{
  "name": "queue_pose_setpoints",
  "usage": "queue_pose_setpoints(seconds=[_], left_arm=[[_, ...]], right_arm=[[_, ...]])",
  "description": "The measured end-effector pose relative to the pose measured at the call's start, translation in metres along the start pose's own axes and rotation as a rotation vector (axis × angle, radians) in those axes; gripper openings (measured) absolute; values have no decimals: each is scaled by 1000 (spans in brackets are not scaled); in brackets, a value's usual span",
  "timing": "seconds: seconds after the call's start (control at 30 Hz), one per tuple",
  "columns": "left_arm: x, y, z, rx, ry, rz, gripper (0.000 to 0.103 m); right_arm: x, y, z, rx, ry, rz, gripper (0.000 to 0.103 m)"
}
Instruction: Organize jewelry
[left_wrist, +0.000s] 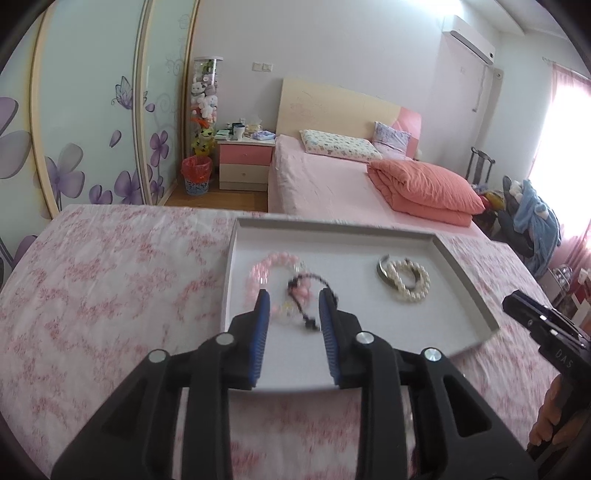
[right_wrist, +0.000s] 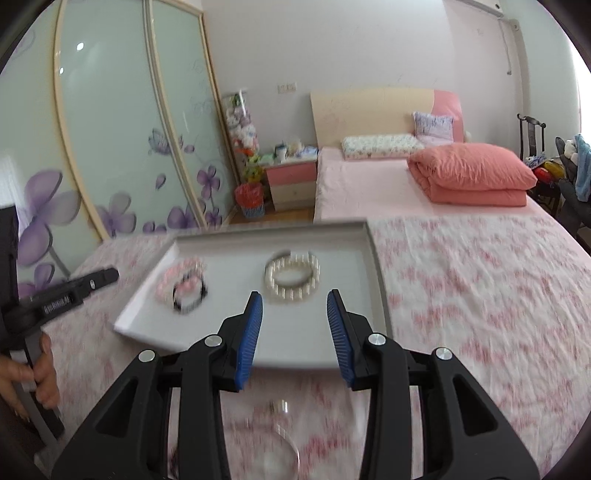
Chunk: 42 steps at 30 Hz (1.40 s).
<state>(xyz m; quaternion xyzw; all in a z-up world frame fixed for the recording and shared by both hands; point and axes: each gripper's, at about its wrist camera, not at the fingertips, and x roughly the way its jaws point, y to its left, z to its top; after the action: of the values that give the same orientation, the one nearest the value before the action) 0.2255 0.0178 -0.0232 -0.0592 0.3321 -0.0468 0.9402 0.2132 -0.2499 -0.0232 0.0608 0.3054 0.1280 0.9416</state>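
Because both tools point down at it, the jewelry reads as the work in hand: lines follow.

Jewelry, left group: a pink beaded bracelet (left_wrist: 266, 275) and a thin dark bead string with pink beads (left_wrist: 306, 295) lie overlapping on the left half of the tray floor.
Jewelry, right group: a coiled white pearl bracelet (right_wrist: 293, 279) with a dark metal bangle (left_wrist: 382, 272) touching it, on the right half, well apart from the pink pieces.
Container: a shallow pale grey rectangular tray with low walls (left_wrist: 332, 226), holding all four pieces and nothing else that I can see.
Why so placed: the two clusters look sorted by colour, one per side; a judgement only.
Left tool (left_wrist: 291, 301): blue pads partly apart, nothing gripped; the dark string shows between them, apparently not pressed.
Right tool (right_wrist: 294, 302): pads partly apart, empty, aimed at the pearl bracelet just beyond its tips.
Hands: fingers (right_wrist: 44, 373) wrap the left tool's handle.
Surface: pink floral cloth (left_wrist: 110, 280) under the tray.
Near edge: a clear glass dish (right_wrist: 275, 446), blurred; contents unclear.
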Motion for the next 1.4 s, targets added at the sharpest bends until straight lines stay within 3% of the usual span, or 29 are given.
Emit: queue_pose_setpoints(seconds=[0.23,0.37,0.77,1.07,1.4], left_arm=[[-15,4,-30,16,44,-22,37],[-19,4,-39,18,59,-27,38],[-24,-5,-53,50,82,-63,42],[-28,-17,-69,109,128,-133,42],[-25,-39,-94,209,217,-203,41]], right_arm=[[20,7,-40,-46,182,34,28],[29,12,-46,-51,230,35,27],[40,14,-55,-77,272,-27,16],[37,-27,-50,47,248,-200,16],[35,-33,-51,68,246,-210,16]])
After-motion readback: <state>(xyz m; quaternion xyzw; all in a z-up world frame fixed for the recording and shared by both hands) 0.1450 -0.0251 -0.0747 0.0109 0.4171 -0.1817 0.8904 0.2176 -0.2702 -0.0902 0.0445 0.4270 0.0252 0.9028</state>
